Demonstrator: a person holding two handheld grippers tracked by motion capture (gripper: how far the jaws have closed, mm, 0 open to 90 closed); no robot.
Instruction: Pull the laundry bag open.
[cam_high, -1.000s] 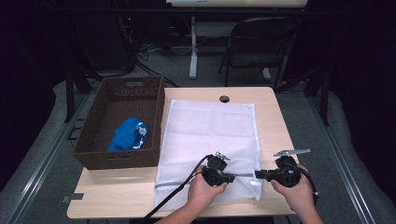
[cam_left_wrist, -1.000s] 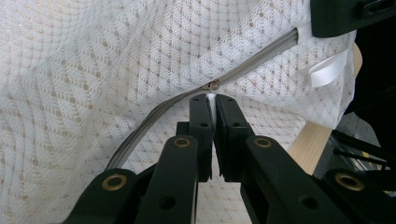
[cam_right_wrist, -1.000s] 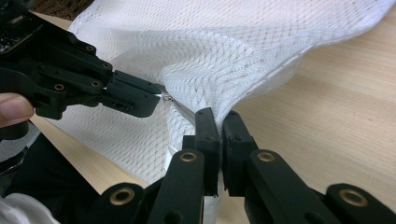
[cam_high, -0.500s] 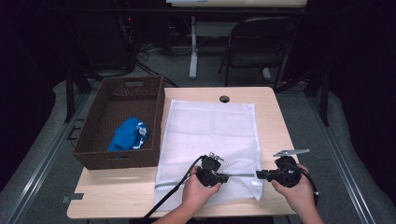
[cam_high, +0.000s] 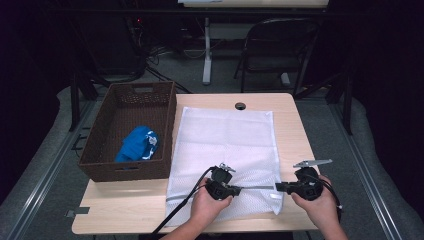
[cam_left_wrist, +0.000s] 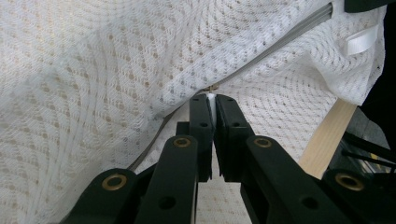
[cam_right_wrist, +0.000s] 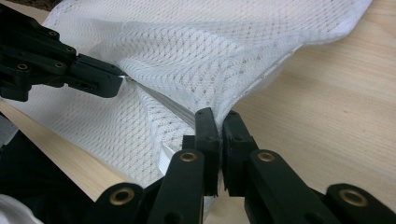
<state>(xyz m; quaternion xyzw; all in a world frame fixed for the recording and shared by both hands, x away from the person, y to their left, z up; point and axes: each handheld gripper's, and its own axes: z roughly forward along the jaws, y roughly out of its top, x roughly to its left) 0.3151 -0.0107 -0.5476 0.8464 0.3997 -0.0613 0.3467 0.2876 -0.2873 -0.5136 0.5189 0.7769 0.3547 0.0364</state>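
From the high view, a white mesh bag (cam_high: 225, 150) lies flat on the table (cam_high: 300, 130). The left gripper (cam_high: 239, 189) and the right gripper (cam_high: 278, 187) face each other along its near edge, with a grey zipper (cam_high: 257, 188) stretched between their fingertips.

In the left gripper view, the jaws are clamped on the zipper pull (cam_left_wrist: 213, 89), mesh spreading beyond the fingertips.

In the right gripper view, the jaws pinch the bag's corner at the zipper's end.

Dark room; grey carpet floor (cam_high: 50, 150) is seen w/ a folding chair (cam_high: 280, 45) & white stand (cam_high: 206, 50) behind the wood table (cam_high: 290, 125).
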